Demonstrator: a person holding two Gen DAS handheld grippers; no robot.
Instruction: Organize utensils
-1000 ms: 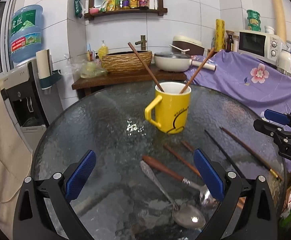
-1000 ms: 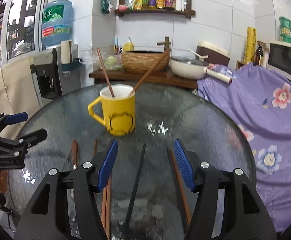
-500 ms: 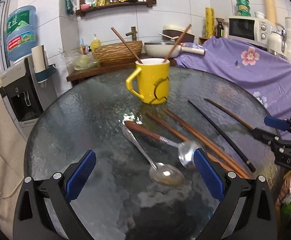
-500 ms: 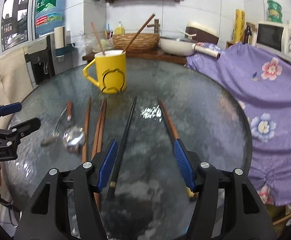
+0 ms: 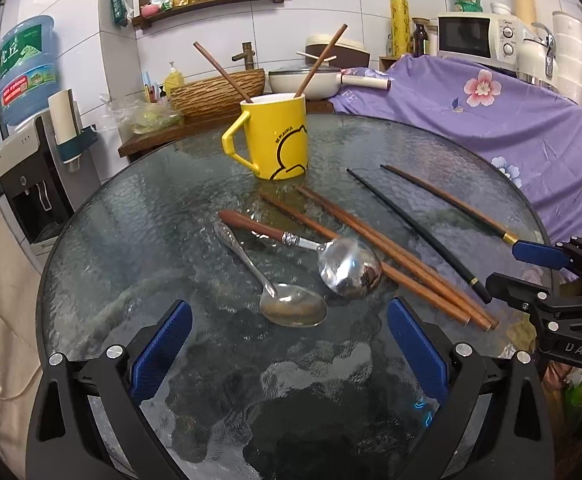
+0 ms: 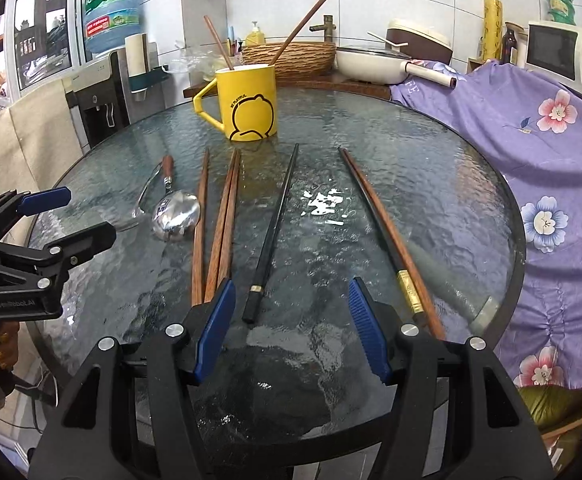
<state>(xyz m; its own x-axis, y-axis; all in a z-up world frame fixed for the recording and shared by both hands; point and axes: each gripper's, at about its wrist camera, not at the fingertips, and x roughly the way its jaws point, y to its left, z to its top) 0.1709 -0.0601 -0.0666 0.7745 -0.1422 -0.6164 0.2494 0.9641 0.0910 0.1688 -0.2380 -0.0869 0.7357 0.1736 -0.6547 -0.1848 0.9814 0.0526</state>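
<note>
While both of your grippers hung over the near edge of the round glass table (image 5: 103, 216), neither held anything: the left gripper (image 5: 289, 350) had its blue pads spread wide over bare glass, and the right gripper (image 6: 293, 326) stood with its jaws moderately apart, also empty. You had the yellow mug (image 5: 277, 138) upright near the far side of the table, handle to the left in both views, with two brown chopsticks (image 5: 223, 72) leaning out of it in a V. On the glass in front of the mug lay the rest. The plain metal spoon (image 5: 275, 284) sat with its bowl toward your left gripper, just ahead of the pads. The wooden-handled ladle spoon (image 5: 347, 268) lay beside it, its bowl resting against a loose group of three brown chopsticks (image 5: 391, 258). Right of these lay a black chopstick (image 6: 273, 228), its gold-banded butt end pointing between your right gripper's pads without touching them. Farther right lay a brown chopstick with a gold band (image 6: 387, 232), its near end passing just outside the right pad. Purple flowered cloth (image 6: 531, 128) covered the furniture behind the table.
</note>
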